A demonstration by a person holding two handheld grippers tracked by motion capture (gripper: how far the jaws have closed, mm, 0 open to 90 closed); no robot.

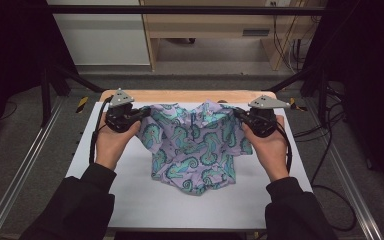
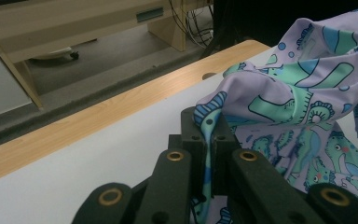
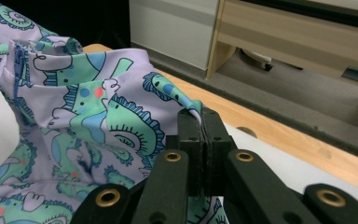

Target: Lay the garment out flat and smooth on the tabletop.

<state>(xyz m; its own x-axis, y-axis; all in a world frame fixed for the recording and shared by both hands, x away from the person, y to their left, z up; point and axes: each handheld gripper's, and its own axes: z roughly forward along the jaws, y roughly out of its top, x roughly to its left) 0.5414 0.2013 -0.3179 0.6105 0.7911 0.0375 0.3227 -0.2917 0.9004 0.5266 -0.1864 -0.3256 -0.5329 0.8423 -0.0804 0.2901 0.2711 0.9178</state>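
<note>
A small lilac shirt (image 1: 192,145) printed with green and blue seahorses hangs between my two grippers above the white table top (image 1: 130,200), its lower hem resting on the surface. My left gripper (image 1: 142,114) is shut on the shirt's left shoulder; in the left gripper view the cloth (image 2: 279,93) is pinched between the black jaws at my left gripper (image 2: 209,122). My right gripper (image 1: 239,115) is shut on the other shoulder, and in the right gripper view a corner of the shirt (image 3: 107,116) is clamped at my right gripper (image 3: 200,116).
The table has a wooden far edge (image 1: 190,95). Aluminium rails (image 1: 25,165) run along both sides. Beyond the table stand a wooden cabinet (image 1: 205,25) and cables (image 1: 290,45) on the floor.
</note>
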